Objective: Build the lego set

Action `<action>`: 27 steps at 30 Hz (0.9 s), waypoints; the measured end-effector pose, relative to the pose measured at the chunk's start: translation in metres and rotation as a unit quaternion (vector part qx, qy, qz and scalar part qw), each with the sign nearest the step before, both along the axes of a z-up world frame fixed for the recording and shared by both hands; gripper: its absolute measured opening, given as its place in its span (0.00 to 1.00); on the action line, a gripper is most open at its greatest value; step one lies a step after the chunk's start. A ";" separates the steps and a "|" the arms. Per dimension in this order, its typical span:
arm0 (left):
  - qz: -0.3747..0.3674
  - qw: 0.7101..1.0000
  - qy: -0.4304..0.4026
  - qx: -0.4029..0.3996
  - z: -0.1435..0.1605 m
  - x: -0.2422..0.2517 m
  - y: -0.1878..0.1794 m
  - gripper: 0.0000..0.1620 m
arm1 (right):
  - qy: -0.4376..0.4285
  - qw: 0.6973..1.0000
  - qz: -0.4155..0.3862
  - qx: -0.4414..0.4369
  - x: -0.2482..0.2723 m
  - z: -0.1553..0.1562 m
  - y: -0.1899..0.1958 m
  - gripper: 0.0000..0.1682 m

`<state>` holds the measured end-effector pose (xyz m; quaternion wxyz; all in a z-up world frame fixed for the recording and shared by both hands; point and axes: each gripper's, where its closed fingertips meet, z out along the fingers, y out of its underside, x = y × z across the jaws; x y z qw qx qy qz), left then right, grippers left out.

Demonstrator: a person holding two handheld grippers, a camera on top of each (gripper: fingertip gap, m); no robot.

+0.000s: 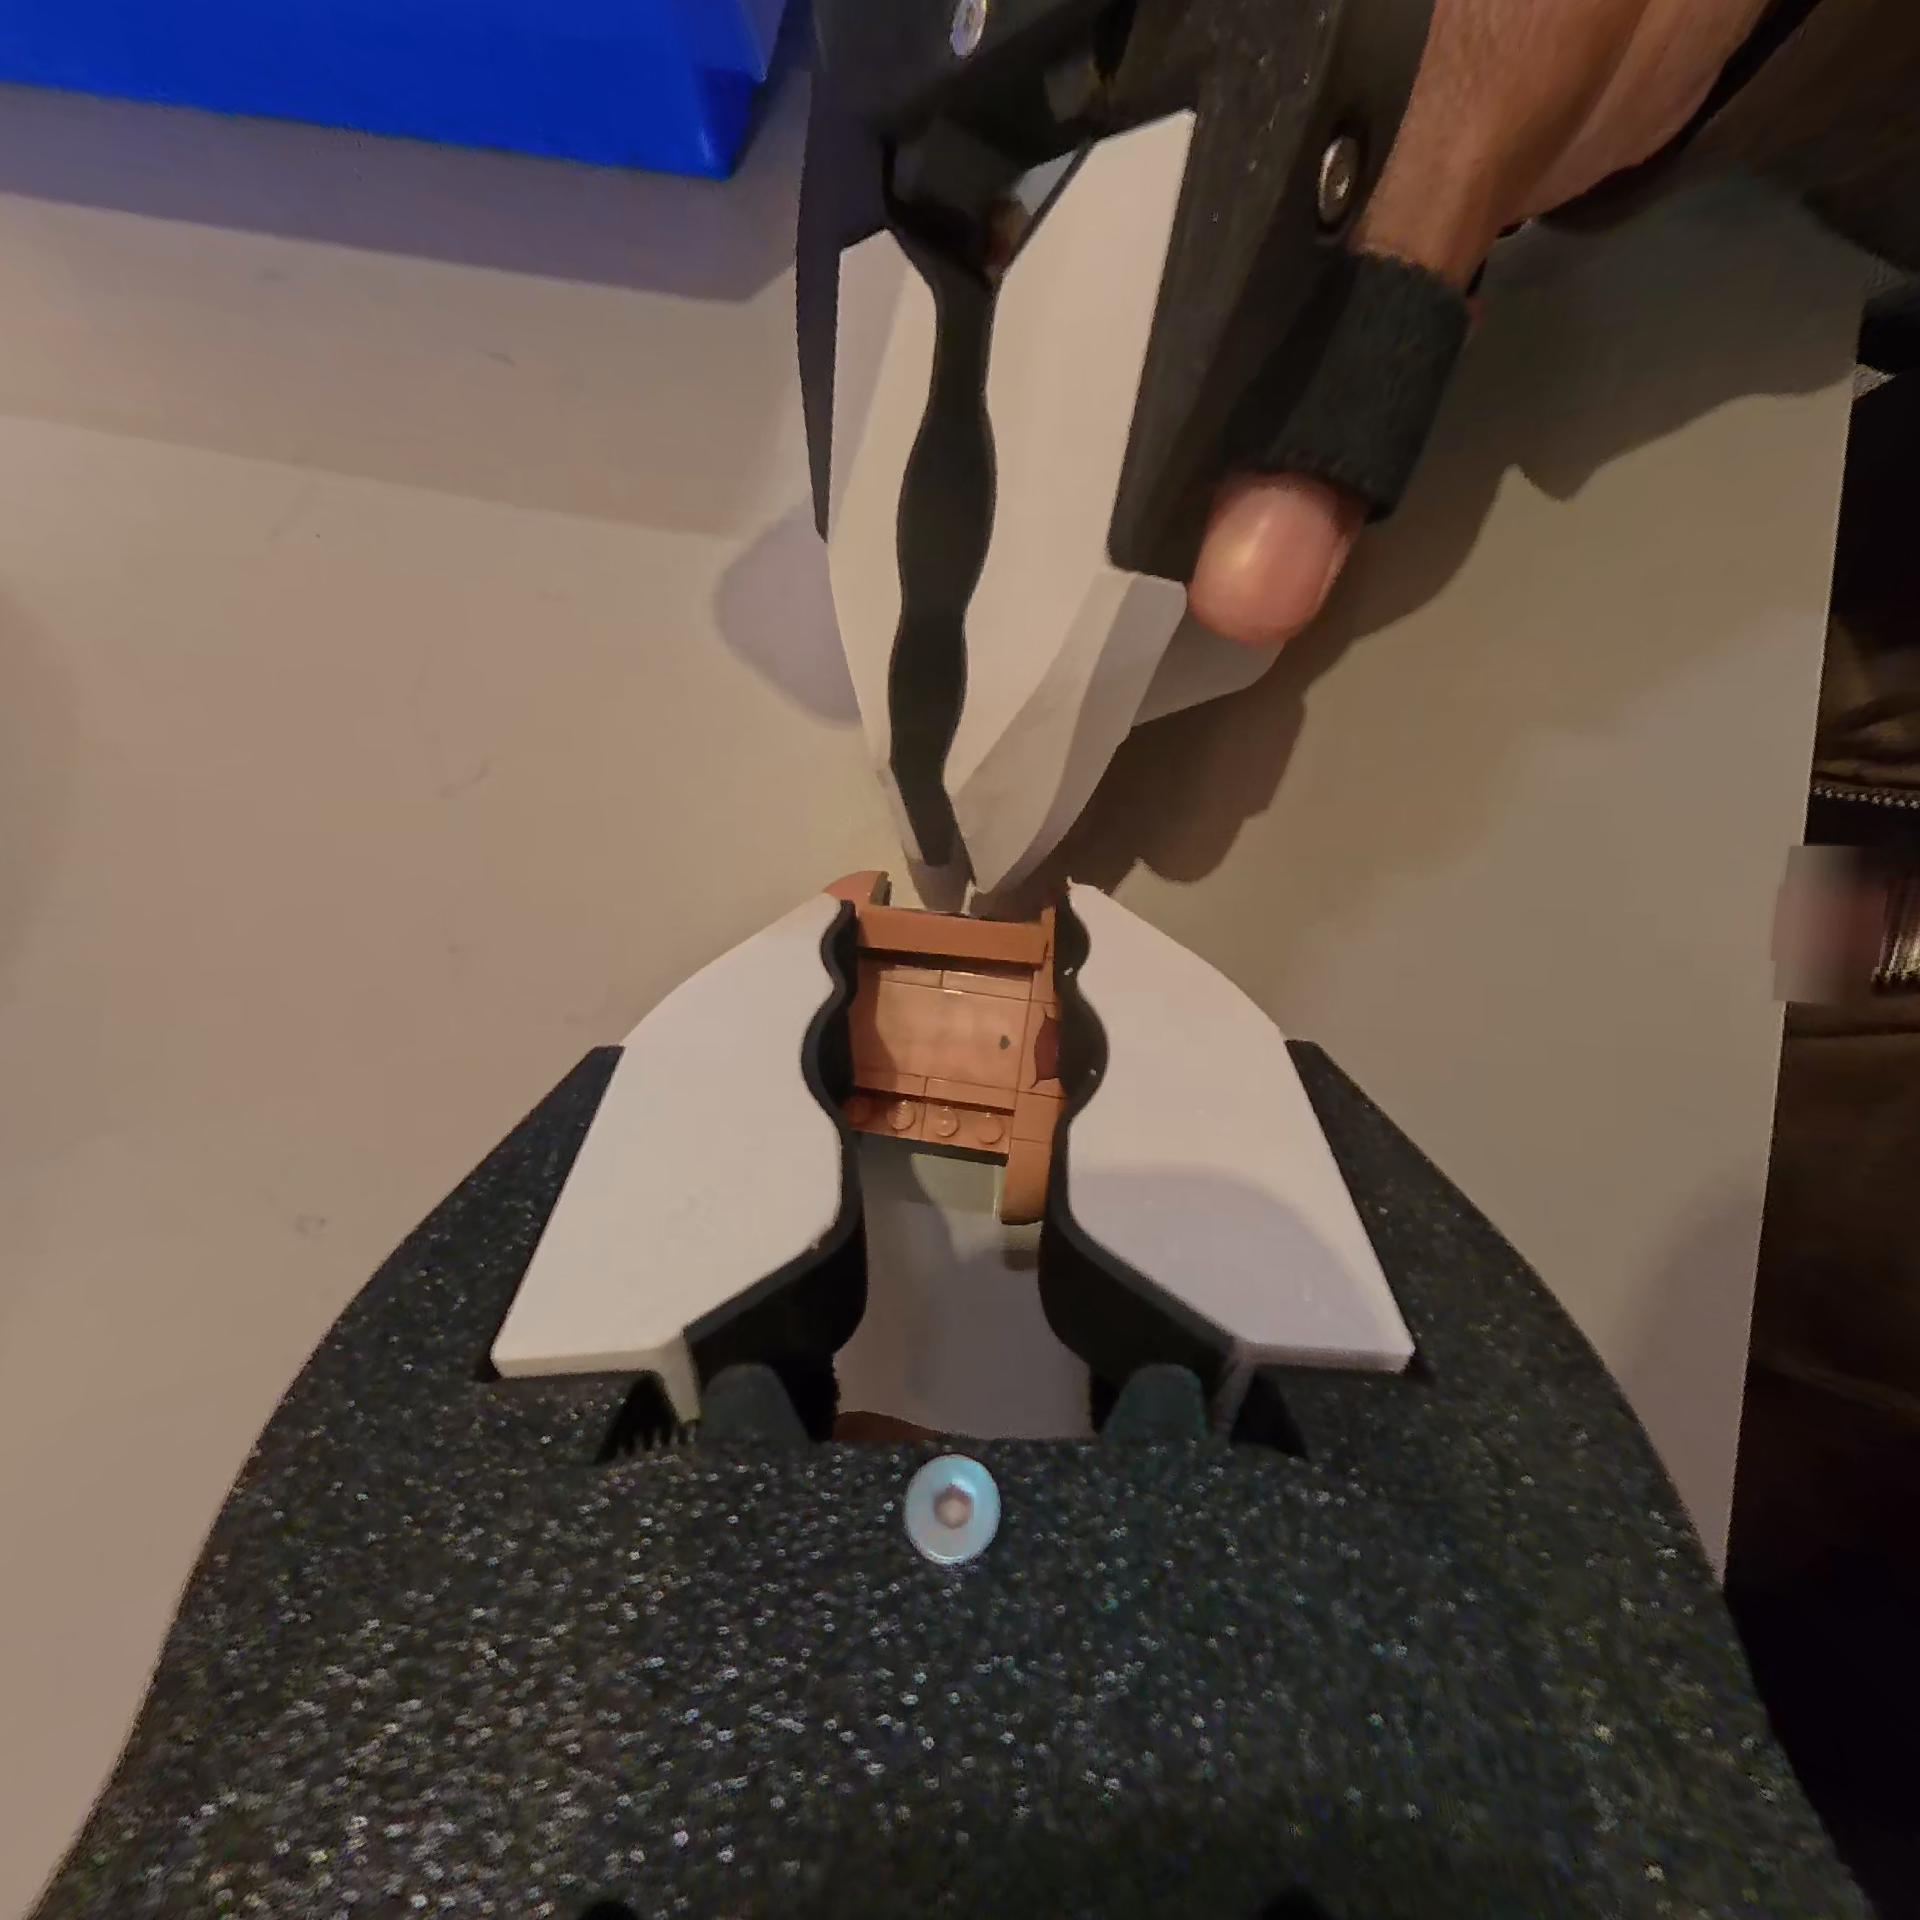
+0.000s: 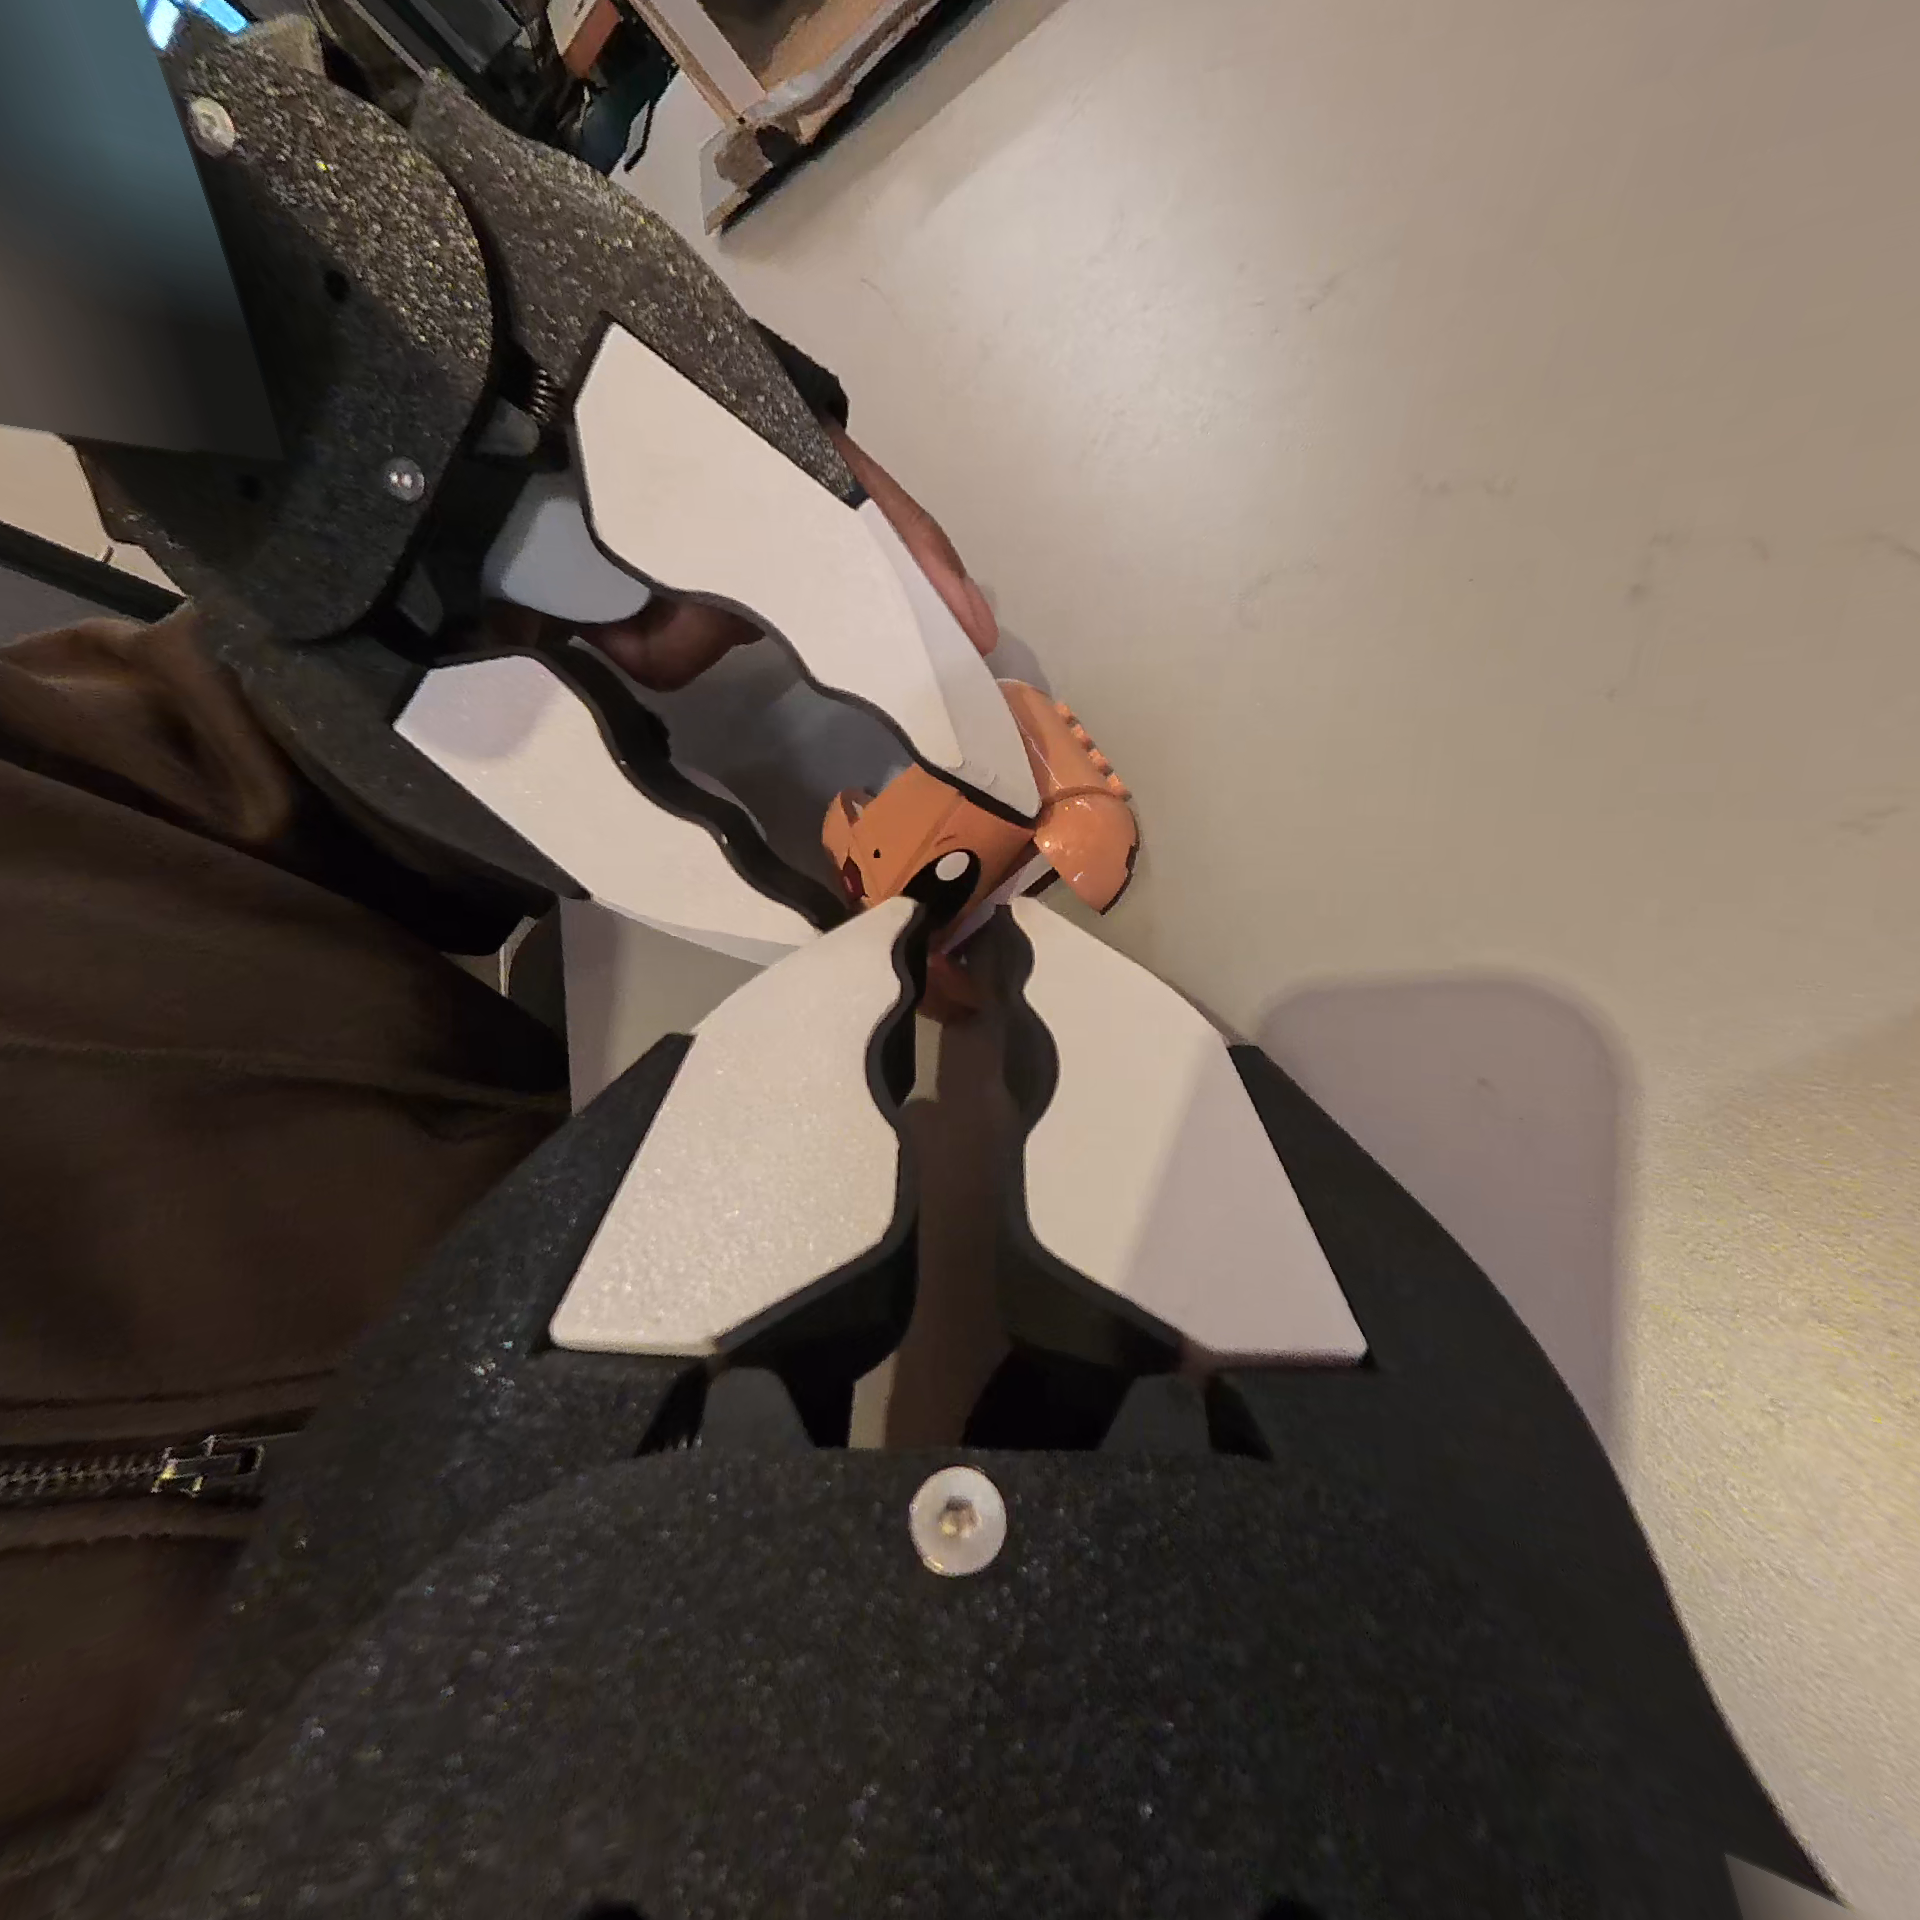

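Orange-brown plastic is what I am clamping: the small orange-brown lego animal model is sitting between the white fingers of my left gripper, at the centre of the left wrist view. In that view its long axis is running up the frame, studded end near the camera, far end toward my right gripper, which is coming down from the upper frame with its tips nearly together at the model's far edge; I cannot tell whether a small piece is pinched there.

In the right wrist view my right gripper is meeting the model at mid-frame, the eye side facing the camera, the rounded back toward the cream tabletop.

To do this well, I judge I should be keeping the left grip firm and level, and pressing straight along the stud axis rather than twisting.

At the upper left, beyond, a blue bin is resting.
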<state>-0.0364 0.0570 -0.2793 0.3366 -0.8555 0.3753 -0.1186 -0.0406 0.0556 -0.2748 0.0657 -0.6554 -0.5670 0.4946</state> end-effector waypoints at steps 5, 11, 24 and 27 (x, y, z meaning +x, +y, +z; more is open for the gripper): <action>0.005 1.000 -0.011 0.010 0.001 -0.002 0.000 0.22 | -0.002 1.000 0.001 0.019 -0.002 -0.002 -0.001 0.08; 0.011 0.999 -0.027 0.023 0.003 -0.008 -0.004 0.23 | -0.006 0.999 0.004 0.034 -0.004 -0.003 -0.002 0.08; -0.006 0.998 -0.026 0.061 0.011 -0.018 -0.011 0.24 | 0.009 1.000 0.022 0.014 -0.007 0.003 -0.012 0.08; -0.012 0.997 -0.026 0.072 0.011 -0.019 -0.009 0.24 | 0.004 1.000 0.026 0.014 -0.008 0.001 -0.014 0.09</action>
